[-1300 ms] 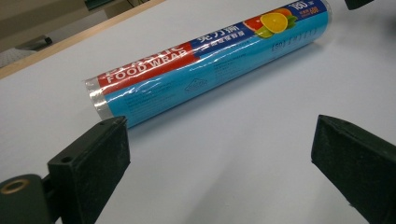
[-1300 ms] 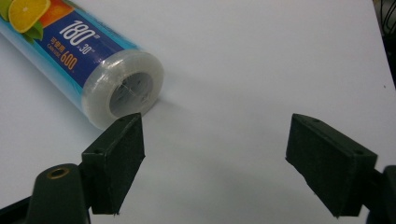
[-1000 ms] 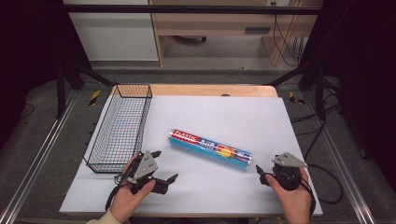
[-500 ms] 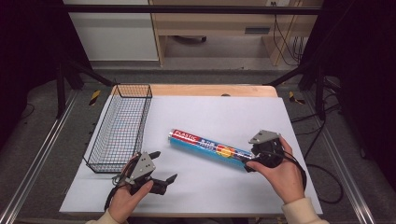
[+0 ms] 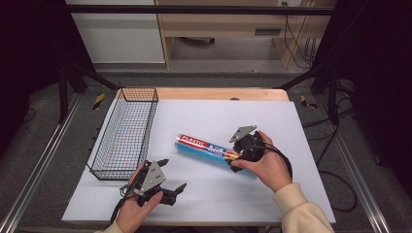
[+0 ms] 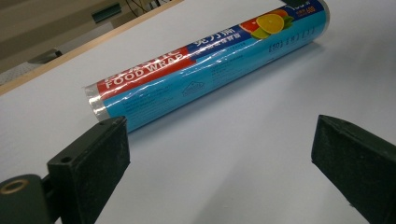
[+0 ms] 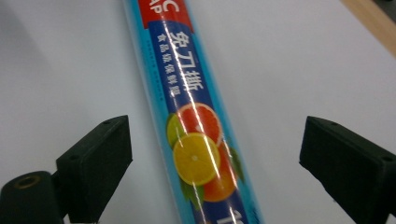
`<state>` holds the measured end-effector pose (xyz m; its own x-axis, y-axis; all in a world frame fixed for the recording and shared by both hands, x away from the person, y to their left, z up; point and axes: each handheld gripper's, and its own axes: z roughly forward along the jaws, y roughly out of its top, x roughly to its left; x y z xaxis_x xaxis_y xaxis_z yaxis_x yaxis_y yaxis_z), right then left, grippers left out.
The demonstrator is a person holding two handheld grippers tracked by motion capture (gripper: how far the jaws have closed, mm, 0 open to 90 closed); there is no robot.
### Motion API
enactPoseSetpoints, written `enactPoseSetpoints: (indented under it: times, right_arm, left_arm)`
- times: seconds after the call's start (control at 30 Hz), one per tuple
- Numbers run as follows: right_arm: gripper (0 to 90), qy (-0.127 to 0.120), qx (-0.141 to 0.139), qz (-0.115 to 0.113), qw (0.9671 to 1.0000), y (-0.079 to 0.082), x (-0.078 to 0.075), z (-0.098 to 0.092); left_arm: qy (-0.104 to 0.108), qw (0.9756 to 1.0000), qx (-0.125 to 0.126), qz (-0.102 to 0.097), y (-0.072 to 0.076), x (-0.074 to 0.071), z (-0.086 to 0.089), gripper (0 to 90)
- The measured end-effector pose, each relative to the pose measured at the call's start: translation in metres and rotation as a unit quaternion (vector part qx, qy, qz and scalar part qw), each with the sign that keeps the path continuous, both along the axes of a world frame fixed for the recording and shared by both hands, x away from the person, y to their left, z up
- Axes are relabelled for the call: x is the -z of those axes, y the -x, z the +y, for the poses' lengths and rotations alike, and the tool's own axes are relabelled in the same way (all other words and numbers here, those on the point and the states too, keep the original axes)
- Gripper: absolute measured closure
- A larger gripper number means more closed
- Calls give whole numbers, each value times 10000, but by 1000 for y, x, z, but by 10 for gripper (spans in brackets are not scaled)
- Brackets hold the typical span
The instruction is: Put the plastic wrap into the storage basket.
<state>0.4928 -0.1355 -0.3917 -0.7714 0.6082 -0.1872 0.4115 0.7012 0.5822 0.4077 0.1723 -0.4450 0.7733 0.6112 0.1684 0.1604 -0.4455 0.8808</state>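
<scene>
A blue roll of food wrap [image 5: 204,148] with a red label and printed citrus fruit lies slantwise on the white sheet [image 5: 291,121]. My right gripper [image 5: 238,156] hangs over the roll's right end. In the right gripper view the roll [image 7: 196,140] runs between the two jaws without touching either pad. These jaws have just been opening and my right gripper [image 7: 215,163] is open. My left gripper [image 5: 173,174] rests near the front edge, open and empty. In the left gripper view my left gripper [image 6: 219,163] faces the roll [image 6: 210,65] lying a short way beyond.
A black wire basket [image 5: 138,89] stands along the left side of the sheet. The wooden table edge [image 5: 218,93] shows at the back. Bare white sheet stretches behind and to the right of the roll.
My right hand has moved left and away from the front right corner to the roll's right end, and its jaws have widened around the roll. The left hand has stayed put.
</scene>
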Motion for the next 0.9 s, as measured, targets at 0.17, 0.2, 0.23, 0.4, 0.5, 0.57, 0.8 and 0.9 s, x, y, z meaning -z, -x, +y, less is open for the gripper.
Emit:
enactPoseSetpoints:
  times: [0.17,0.2,0.23,0.4,0.5,0.57,0.8,0.9]
  right_arm:
    - [74,91,-33,83,9999,-7,6,5]
    - [72,90,-71,97,9999,-8,7,5]
    - [72,103,-165,197,9996,-13,11,4]
    - [72,80,-301,373,9988,-22,20,4]
    - [80,212,-394,533,9976,-29,31,9]
    - [92,275,-418,588,9970,-32,37,12]
    - [133,418,-616,775,9942,-36,48,19]
    - [155,528,-658,904,9923,-38,53,20]
  left_arm:
    - [38,10000,-22,3,-2,-1,3,44]
    - [54,10000,-15,16,-3,-1,3,44]
    - [125,9999,-16,52,-5,-1,4,44]
    - [141,9999,-16,89,-8,-1,5,44]
    - [135,9998,-47,107,-7,0,6,44]
    - [118,9999,-44,101,-7,-1,7,44]
    - [120,9999,-31,111,-7,0,6,44]
    - [110,9999,-20,116,-7,0,6,44]
